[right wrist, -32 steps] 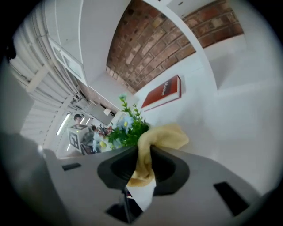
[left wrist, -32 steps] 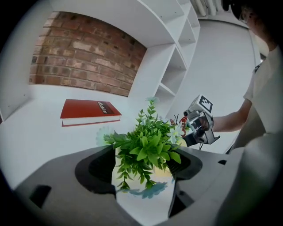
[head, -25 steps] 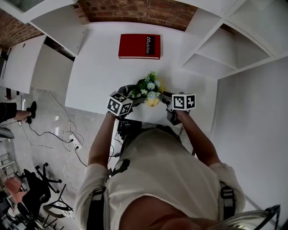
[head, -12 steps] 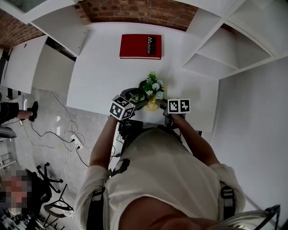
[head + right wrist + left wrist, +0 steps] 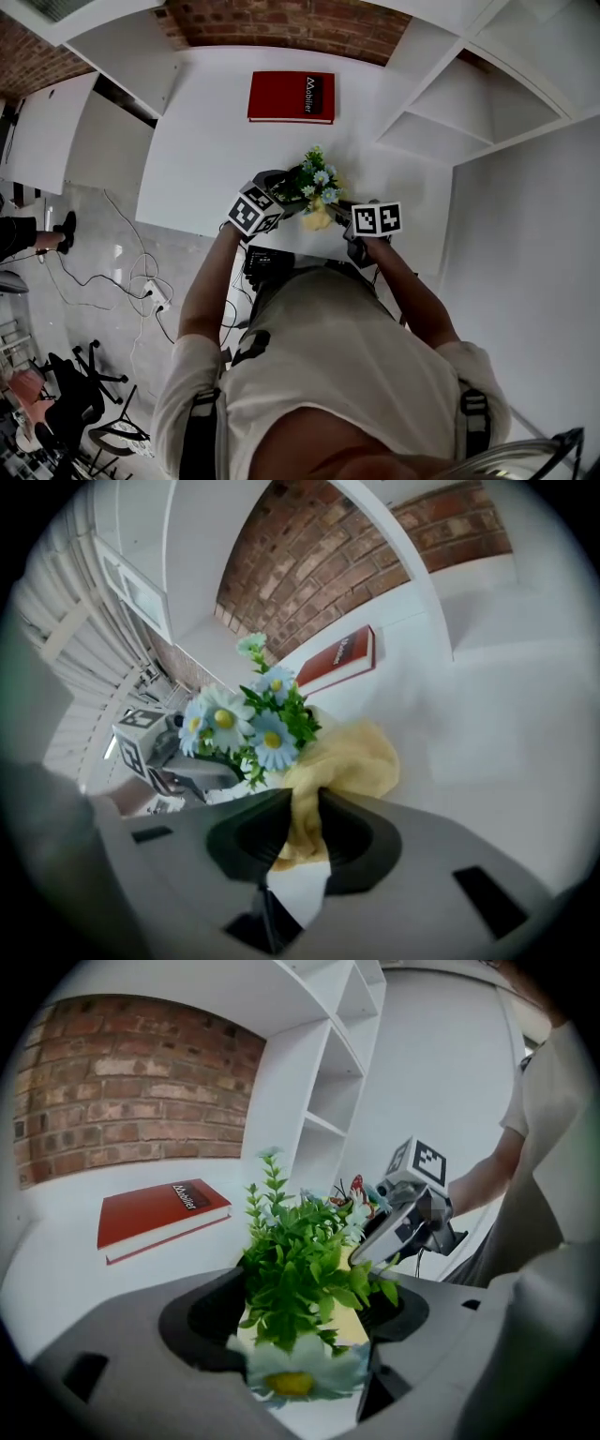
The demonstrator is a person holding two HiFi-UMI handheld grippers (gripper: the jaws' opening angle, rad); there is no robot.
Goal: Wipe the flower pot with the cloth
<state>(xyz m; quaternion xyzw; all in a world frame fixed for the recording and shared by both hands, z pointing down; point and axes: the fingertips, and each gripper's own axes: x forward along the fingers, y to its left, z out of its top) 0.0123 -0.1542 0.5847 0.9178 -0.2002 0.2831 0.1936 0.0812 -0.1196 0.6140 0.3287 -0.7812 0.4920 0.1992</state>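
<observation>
The right gripper (image 5: 305,794) is almost closed and pinches the yellow cloth (image 5: 352,757). It holds only a small bit, so a hard rub could pull the cloth out. The left gripper (image 5: 306,1283) is wide and hugs the plant (image 5: 291,1241); a big push could tip it. The plant sits just ahead of the right gripper, a bit left, touching the cloth. The pot hides under the leaves.

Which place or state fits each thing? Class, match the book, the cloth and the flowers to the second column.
Things:
1. book
2. cloth
3. flowers

Places or states:
A. between the jaws of the left gripper
B. lying flat on the white table
C. pinched in the jaws of the right gripper

Pairs: 1-B, 2-C, 3-A
</observation>
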